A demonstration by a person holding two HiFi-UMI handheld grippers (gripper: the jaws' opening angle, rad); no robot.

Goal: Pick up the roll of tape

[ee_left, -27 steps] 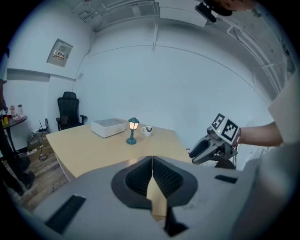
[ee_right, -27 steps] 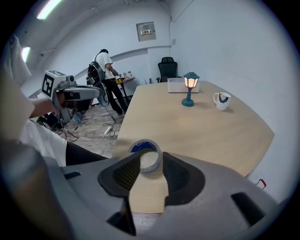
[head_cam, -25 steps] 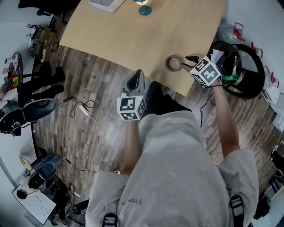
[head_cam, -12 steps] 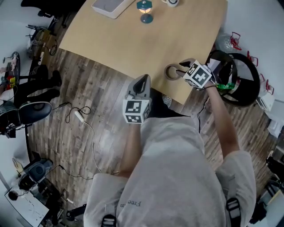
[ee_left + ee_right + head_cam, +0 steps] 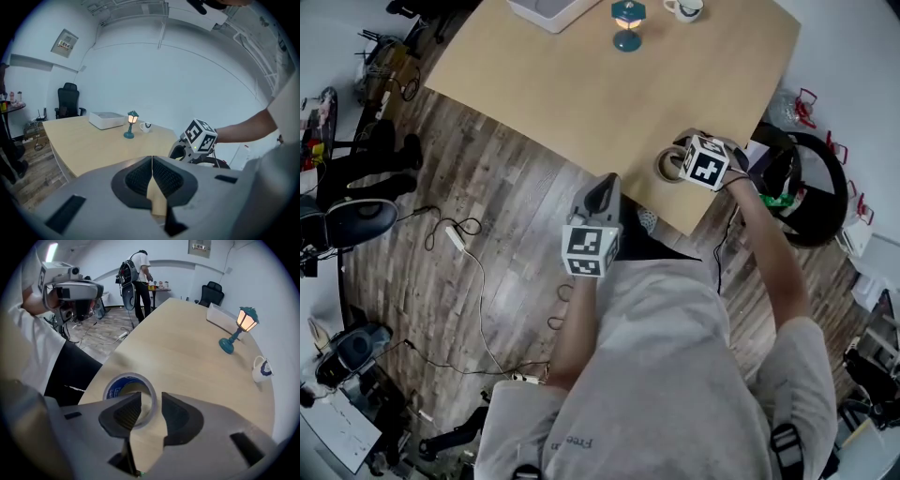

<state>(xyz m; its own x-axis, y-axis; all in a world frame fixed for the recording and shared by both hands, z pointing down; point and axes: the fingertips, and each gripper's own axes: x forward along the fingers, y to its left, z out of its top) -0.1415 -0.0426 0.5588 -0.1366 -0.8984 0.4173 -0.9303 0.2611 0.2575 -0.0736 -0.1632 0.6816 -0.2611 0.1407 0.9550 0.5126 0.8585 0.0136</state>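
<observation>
The roll of tape [image 5: 666, 166] lies flat near the front right edge of the wooden table [image 5: 581, 89]; its core is printed blue [image 5: 114, 390]. My right gripper [image 5: 679, 160] points steeply down onto it. In the right gripper view its jaws [image 5: 151, 404] straddle the roll's near wall, one inside the hole, one outside, and are closing with small gaps still showing. My left gripper [image 5: 602, 186] hangs off the table's edge over the floor, shut and empty [image 5: 152, 161].
A teal lantern lamp [image 5: 627, 21], a white mug [image 5: 685, 9] and a white box [image 5: 546, 7] stand at the table's far side. Cables [image 5: 464, 234] trail over the wooden floor to the left. A black round object [image 5: 816, 187] sits right of the table.
My right gripper has come down and shifted left onto the tape roll, rolling as it went. The left gripper has sunk slightly.
</observation>
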